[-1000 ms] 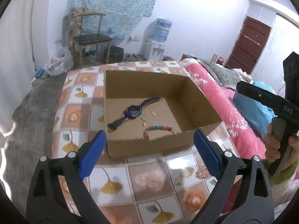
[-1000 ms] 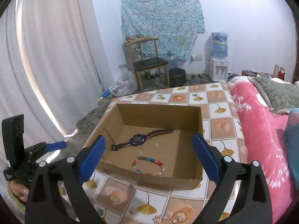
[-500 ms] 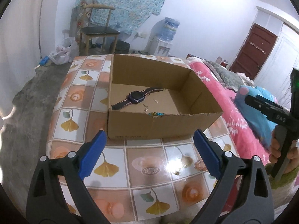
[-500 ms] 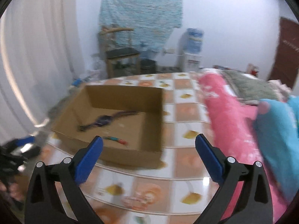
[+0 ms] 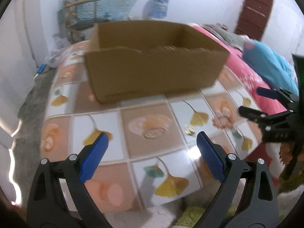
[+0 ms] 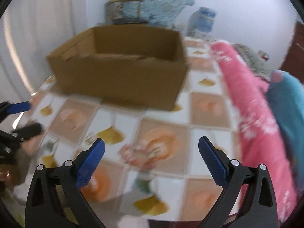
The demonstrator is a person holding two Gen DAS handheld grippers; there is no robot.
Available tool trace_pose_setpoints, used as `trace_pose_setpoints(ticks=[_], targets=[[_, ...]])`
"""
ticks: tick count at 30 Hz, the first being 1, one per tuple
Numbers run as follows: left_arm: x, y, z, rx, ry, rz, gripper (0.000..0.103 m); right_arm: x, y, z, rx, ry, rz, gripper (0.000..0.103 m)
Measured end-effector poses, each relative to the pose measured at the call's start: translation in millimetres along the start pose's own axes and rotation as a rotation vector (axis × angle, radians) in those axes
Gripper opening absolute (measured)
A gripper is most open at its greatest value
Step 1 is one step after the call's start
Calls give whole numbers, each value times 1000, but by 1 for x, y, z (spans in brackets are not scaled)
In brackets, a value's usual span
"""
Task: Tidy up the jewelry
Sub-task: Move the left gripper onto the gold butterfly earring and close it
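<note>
A brown cardboard box [image 5: 152, 64] stands on the tiled table [image 5: 106, 117]; it also shows in the right wrist view [image 6: 121, 76], and its inside is hidden from both low views. A pink bead bracelet [image 5: 221, 121] lies on the table near the right edge, blurred in the right wrist view [image 6: 140, 153]. A small gold piece [image 5: 189, 132] lies left of it. My left gripper [image 5: 152, 152] is open and empty, low over the table's near part. My right gripper [image 6: 151, 155] is open and empty just above the pink bracelet; it also shows in the left wrist view [image 5: 248, 102].
A pink bedspread [image 6: 252, 117] with a blue pillow [image 5: 273, 66] borders the table's right side. A chair [image 5: 81, 19], a water dispenser [image 5: 157, 7] and a brown door [image 5: 252, 13] stand at the far wall. A white curtain [image 6: 34, 28] hangs on the left.
Both grippers have dropped low and pulled back toward the table's near edge. The box contents have gone out of sight. The right gripper has moved over the pink bracelet.
</note>
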State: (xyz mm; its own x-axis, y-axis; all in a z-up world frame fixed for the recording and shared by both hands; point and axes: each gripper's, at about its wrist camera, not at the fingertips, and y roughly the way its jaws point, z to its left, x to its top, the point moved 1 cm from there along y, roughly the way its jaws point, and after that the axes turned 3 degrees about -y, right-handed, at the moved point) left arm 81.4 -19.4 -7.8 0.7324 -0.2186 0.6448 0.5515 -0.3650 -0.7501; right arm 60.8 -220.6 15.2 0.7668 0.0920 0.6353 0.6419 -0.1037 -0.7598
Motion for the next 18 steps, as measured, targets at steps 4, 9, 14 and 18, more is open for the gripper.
trace_pose_setpoints(ticks=[4,9,14,18], targets=[[-6,13,-17,-16,93,19,67,-12,13,22,48,-71,28,96],[0,23,-30,-73,151,27,50,-16,27,19,148,6,67,91],[4,36,-38,-122,169,59,35,-19,36,14,188,35,71,62],[5,48,-42,-133,182,89,25,-18,40,15,224,44,67,47]])
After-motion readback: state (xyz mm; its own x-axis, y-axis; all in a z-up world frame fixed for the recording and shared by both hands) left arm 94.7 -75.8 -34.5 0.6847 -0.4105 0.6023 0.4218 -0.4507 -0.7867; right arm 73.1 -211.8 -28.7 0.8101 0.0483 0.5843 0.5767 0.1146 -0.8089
